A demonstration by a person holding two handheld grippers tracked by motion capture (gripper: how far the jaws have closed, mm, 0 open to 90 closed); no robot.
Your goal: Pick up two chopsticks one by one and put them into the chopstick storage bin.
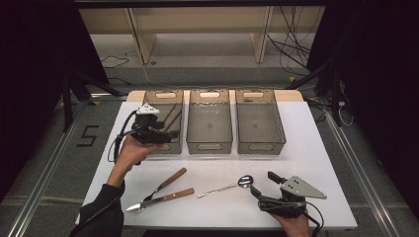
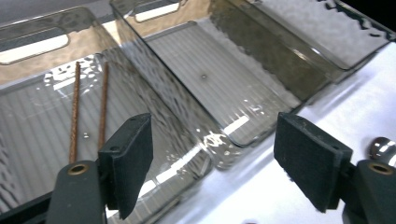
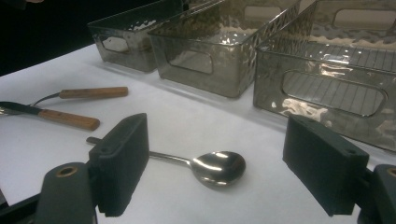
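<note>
A white table (image 1: 316,148) carries three clear grey plastic bins in a row along its far side.

The left gripper (image 1: 165,134) hovers over the near end of the left bin (image 1: 170,106). Its jaws stand wide apart with nothing between them. In the left gripper view, a pair of thin brown chopsticks (image 2: 88,107) lies side by side on the ribbed floor of that bin, beyond the left-hand jaw and clear of both pads. The middle bin (image 2: 219,79) stands just beside it.

The right gripper (image 1: 262,183) sits low near the front right of the table, jaws also spread wide and gripping nothing. A metal spoon (image 3: 205,165) lies flat on the table between and just beyond its two jaws, touching neither, with its bowl toward the right-hand jaw and its handle running off behind the left-hand one.

To the left of the spoon lie tongs with wooden handles (image 1: 163,190), well apart from both grippers. The right bin (image 1: 259,121) stands beyond the spoon.
</note>
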